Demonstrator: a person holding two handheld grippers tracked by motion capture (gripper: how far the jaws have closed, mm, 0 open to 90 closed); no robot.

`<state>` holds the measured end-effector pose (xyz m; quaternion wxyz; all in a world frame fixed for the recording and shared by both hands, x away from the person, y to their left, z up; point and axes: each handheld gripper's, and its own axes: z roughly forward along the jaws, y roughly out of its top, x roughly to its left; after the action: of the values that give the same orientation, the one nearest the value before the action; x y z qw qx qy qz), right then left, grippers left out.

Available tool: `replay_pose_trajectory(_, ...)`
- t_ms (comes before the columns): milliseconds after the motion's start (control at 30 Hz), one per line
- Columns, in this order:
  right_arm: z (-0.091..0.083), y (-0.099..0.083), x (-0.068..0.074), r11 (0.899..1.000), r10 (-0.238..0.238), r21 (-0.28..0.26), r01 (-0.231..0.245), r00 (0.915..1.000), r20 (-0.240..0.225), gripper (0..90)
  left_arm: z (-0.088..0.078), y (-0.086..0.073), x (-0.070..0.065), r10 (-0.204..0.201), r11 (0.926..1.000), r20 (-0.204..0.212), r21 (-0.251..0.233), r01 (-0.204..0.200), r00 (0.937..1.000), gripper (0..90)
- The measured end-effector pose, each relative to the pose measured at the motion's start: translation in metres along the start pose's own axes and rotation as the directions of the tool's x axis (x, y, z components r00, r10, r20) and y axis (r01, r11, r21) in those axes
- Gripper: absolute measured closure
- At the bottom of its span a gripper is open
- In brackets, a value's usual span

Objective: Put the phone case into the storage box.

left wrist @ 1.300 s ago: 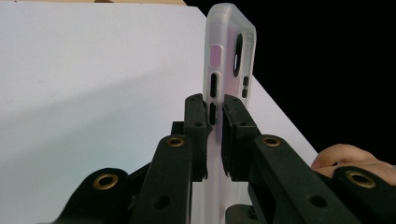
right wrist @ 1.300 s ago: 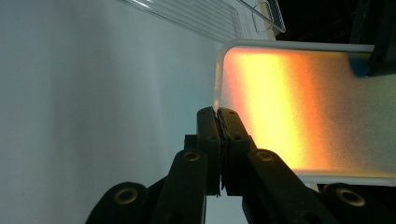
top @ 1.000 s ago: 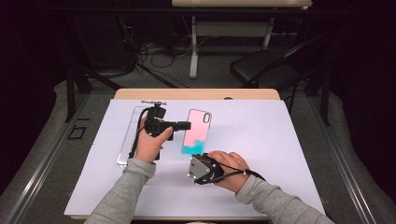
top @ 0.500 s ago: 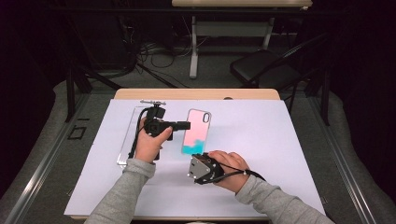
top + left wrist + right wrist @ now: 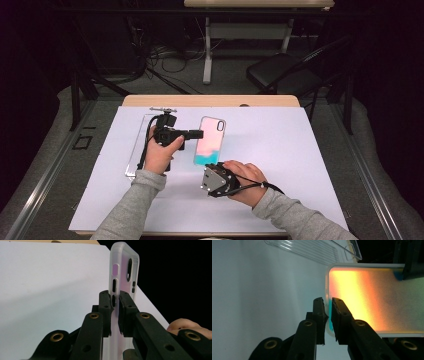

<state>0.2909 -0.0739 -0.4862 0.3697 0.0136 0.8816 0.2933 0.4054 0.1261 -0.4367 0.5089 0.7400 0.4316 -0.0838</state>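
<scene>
A big white sheet [image 5: 280, 165] covers the table, and on it lies the phone case [image 5: 209, 140], which I use as my landmark. It is pink at the top and blue-green at the bottom, and it sits near the middle of the sheet. A clear plastic tray [image 5: 137, 155] lies flat to the left of the phone case. The left gripper [image 5: 196, 133] comes in from the left of the phone case, and its jaws are clamped tight on the case's thin side wall [image 5: 114, 298], right by the button holes. The right gripper [image 5: 327, 315] is at the bottom end of the phone case, with the rim of that end between its jaws. Those jaws have just been opening a little, so I think the hold there is loose or letting go. The phone case looks light, thin and bendy, and its frosted skin looks smooth, so it may slip. I think the best place to hold it is the raised rim, on a side wall or an end, not the flat back.
</scene>
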Motion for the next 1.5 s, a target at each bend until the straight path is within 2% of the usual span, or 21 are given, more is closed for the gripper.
replay_pose_trajectory(133, -0.001, 0.001, -0.002, 1.0, 0.004, -0.012, -0.004, 1.0, -0.002, 77.6, -0.001, 0.0, 0.0, 0.001, 1.0, -0.006, -0.001, -0.001, 1.0, 82.2)
replay_pose_trajectory(467, -0.006, 0.002, -0.005, 0.995, 0.093, -0.043, -0.093, 0.9957, -0.007, 67.7, -0.003, 0.0, 0.001, -0.005, 0.9998, -0.011, -0.018, 0.005, 0.9999, 82.2)
replay_pose_trajectory(533, -0.008, 0.002, -0.007, 0.995, 0.09, -0.047, -0.09, 0.9959, -0.005, 66.6, -0.005, 0.0, 0.002, -0.001, 0.9999, -0.014, -0.017, 0.001, 0.9999, 82.2)
replay_pose_trajectory(600, -0.009, 0.001, -0.008, 0.991, 0.125, -0.05, -0.125, 0.9921, -0.01, 65.2, -0.006, -0.001, 0.003, -0.003, 0.9997, -0.014, -0.025, 0.003, 0.9999, 82.2)
replay_pose_trajectory(667, -0.009, 0.002, -0.011, 0.991, 0.122, -0.06, -0.122, 0.9925, -0.007, 63.1, -0.007, -0.001, 0.003, -0.004, 0.9995, -0.018, -0.032, 0.003, 0.9998, 82.2)
replay_pose_trajectory(733, -0.01, 0.002, -0.012, 0.987, 0.147, -0.066, -0.147, 0.9891, -0.004, 60.4, -0.008, -0.002, 0.003, 0.003, 0.9994, -0.021, -0.034, -0.004, 0.9998, 82.1)
replay_pose_trajectory(767, -0.011, 0.002, -0.014, 0.987, 0.145, -0.069, -0.145, 0.9894, 0.0, 59.6, -0.008, -0.002, 0.003, 0.0, 0.9993, -0.023, -0.036, -0.001, 0.9997, 82.2)
replay_pose_trajectory(1100, -0.015, 0.0, -0.026, 0.967, 0.236, -0.101, -0.234, 0.9716, 0.014, 48.2, -0.012, -0.005, 0.006, 0.004, 0.9979, -0.031, -0.064, -0.006, 0.9995, 82.2)
replay_pose_trajectory(1333, -0.02, -0.003, -0.034, 0.954, 0.276, -0.129, -0.272, 0.961, 0.018, 45.6, -0.014, -0.012, 0.008, 0.006, 0.9965, -0.035, -0.084, -0.008, 0.9994, 82.2)
replay_pose_trajectory(1433, -0.02, -0.005, -0.038, 0.946, 0.305, -0.12, -0.3, 0.9523, 0.019, 44.1, -0.015, -0.014, 0.011, 0.004, 0.9962, -0.039, -0.087, -0.008, 0.9992, 82.2)
replay_pose_trajectory(1500, -0.02, -0.007, -0.04, 0.935, 0.335, -0.127, -0.331, 0.942, 0.014, 42.2, -0.016, -0.015, 0.012, 0.001, 0.9956, -0.043, -0.093, -0.005, 0.9991, 82.2)
